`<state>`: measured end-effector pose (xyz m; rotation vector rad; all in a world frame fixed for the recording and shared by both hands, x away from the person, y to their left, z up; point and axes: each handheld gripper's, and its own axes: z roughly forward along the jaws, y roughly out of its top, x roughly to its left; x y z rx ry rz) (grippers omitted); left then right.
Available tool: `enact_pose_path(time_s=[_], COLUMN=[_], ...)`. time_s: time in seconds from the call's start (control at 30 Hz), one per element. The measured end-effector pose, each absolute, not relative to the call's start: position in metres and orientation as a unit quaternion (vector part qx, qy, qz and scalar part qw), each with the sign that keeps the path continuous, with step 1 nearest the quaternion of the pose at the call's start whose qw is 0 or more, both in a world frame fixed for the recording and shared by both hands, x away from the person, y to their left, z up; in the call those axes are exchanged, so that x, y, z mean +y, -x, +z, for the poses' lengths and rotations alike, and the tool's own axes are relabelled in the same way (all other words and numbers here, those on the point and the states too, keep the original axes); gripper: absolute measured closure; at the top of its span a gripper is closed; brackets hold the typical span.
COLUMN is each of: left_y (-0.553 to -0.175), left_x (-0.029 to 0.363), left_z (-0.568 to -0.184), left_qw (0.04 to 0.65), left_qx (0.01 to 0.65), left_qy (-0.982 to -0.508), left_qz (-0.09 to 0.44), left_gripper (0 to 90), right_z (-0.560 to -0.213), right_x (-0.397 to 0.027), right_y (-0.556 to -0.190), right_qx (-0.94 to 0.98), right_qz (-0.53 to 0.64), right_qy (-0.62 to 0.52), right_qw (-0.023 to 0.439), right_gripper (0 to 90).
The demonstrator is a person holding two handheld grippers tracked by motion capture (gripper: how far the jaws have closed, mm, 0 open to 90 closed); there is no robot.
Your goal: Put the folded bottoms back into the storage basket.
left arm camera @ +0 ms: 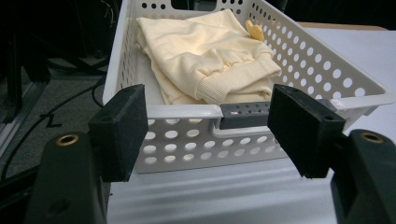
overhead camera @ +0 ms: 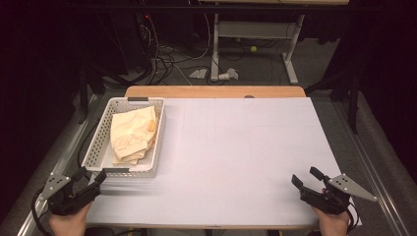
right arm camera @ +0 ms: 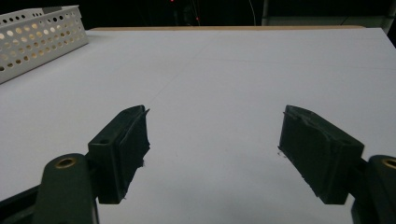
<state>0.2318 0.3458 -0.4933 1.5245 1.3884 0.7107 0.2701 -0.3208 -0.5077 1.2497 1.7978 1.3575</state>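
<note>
White covering spreads across my table (overhead camera: pixel 236 152). At its left edge a perforated white basket (overhead camera: pixel 96 147) holds a folded cream garment (overhead camera: pixel 132 135). My left claw (overhead camera: pixel 93 180) gapes wide just before the basket's near rim; my right claw (overhead camera: pixel 306 180) gapes wide over bare table.

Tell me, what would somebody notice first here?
Probably the white basket with holes at the table's left side, holding a folded pale yellow cloth. Next, the left gripper sits open just in front of the basket, and the right gripper is open over the bare white table.
</note>
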Motion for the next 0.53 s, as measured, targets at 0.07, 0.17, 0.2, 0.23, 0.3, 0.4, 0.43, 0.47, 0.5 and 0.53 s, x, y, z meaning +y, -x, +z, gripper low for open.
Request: enact_pose_path(time_s=[0.07, 0.17, 0.2, 0.23, 0.3, 0.4, 0.43, 0.47, 0.5, 0.53], left_y=[-0.2312, -0.2303, -0.2303, -0.2302, -0.2303, -0.2303, -0.2304, -0.2305, -0.2305, -0.2307], left_x=[0.3464, 0.3469, 0.3469, 0.3469, 0.3471, 0.3472, 0.3470, 0.3468, 0.3468, 0.3466], left_z=[-0.4939, -0.4941, -0.4942, -0.4944, -0.4945, -0.4948, -0.4949, -0.4949, -0.4949, -0.4949], left_qw=[0.462, 0.464, 0.464, 0.464, 0.464, 0.464, 0.464, 0.464, 0.464, 0.464], left_qx=[0.567, 0.569, 0.570, 0.570, 0.571, 0.572, 0.571, 0.571, 0.571, 0.571], left_qy=[-0.619, -0.616, -0.615, -0.615, -0.615, -0.615, -0.615, -0.616, -0.616, -0.616], left_qz=[0.286, 0.286, 0.285, 0.285, 0.285, 0.282, 0.282, 0.282, 0.282, 0.282], left_gripper=[27.7, 27.7, 27.7, 27.7, 27.8, 27.8, 27.7, 27.7, 27.7, 27.7], right_z=[-0.5076, -0.5074, -0.5073, -0.5073, -0.5071, -0.5070, -0.5071, -0.5071, -0.5072, -0.5072], right_x=[-0.3210, -0.3211, -0.3212, -0.3213, -0.3214, -0.3216, -0.3218, -0.3218, -0.3218, -0.3218], right_y=[-0.2700, -0.2696, -0.2694, -0.2693, -0.2690, -0.2687, -0.2690, -0.2692, -0.2693, -0.2693], right_qx=[0.669, 0.668, 0.668, 0.668, 0.667, 0.667, 0.667, 0.667, 0.668, 0.668], right_qz=[0.508, 0.509, 0.509, 0.509, 0.510, 0.511, 0.511, 0.511, 0.511, 0.511], right_qy=[-0.466, -0.466, -0.466, -0.466, -0.466, -0.466, -0.466, -0.466, -0.465, -0.465], right_qw=[0.279, 0.279, 0.279, 0.279, 0.279, 0.278, 0.278, 0.277, 0.277, 0.277], right_gripper=[24.8, 24.8, 24.8, 24.8, 24.8, 24.8, 24.8, 24.8, 24.8, 24.8])
